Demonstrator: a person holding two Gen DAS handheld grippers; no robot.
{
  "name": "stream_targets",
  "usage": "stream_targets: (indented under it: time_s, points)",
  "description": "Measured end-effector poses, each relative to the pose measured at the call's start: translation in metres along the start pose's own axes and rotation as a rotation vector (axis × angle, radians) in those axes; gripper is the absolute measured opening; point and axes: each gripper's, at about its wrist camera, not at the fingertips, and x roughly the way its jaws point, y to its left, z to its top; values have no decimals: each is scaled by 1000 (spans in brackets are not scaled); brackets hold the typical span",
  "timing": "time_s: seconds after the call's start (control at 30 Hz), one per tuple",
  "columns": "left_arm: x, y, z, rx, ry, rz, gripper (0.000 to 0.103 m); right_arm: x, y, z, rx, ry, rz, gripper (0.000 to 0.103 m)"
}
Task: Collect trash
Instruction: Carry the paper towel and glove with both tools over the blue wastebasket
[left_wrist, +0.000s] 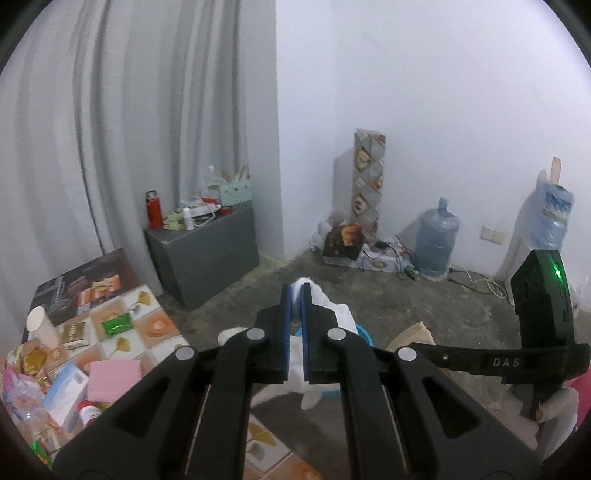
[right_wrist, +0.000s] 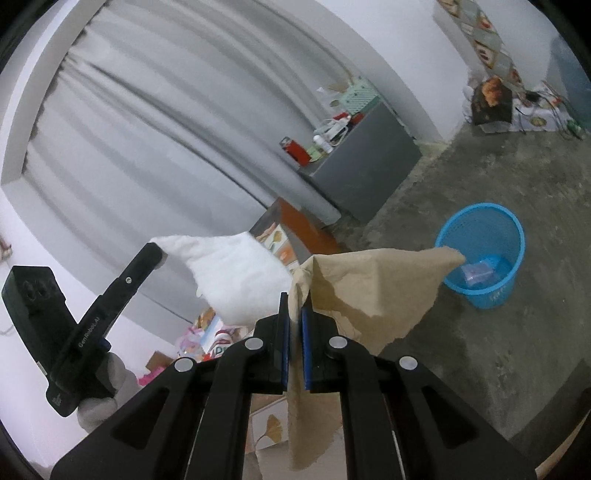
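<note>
My left gripper (left_wrist: 295, 291) is shut on a crumpled white tissue (left_wrist: 332, 310) that hangs between its blue pads. The right wrist view shows that same white tissue (right_wrist: 236, 277) at the tip of the left gripper, to the left. My right gripper (right_wrist: 295, 302) is shut on a torn sheet of brown paper (right_wrist: 369, 284), which drapes over and below its jaws. On the concrete floor to the right stands a blue mesh bin (right_wrist: 484, 254), with a clear plastic piece inside. In the left wrist view only a sliver of the bin's blue rim (left_wrist: 364, 338) shows under the tissue.
A low table with a patterned cloth (left_wrist: 140, 332) at the left holds boxes, wrappers and a paper cup (left_wrist: 40, 325). A grey cabinet (left_wrist: 207, 258) with a red flask stands by the curtain. A water jug (left_wrist: 436, 243) and cables sit by the far wall.
</note>
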Motion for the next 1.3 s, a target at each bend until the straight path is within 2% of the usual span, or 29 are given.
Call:
stream_targets:
  time_s: [0.4, 1.03, 1.3]
  points:
    - [62, -21, -12, 36, 98, -35, 3, 4, -46, 7, 90, -8, -19, 6]
    - [110, -36, -14, 79, 160, -61, 3, 12, -91, 14, 166, -21, -56, 6]
    - [169, -23, -12, -21, 278, -95, 3, 35, -134, 52, 193, 3, -121, 6]
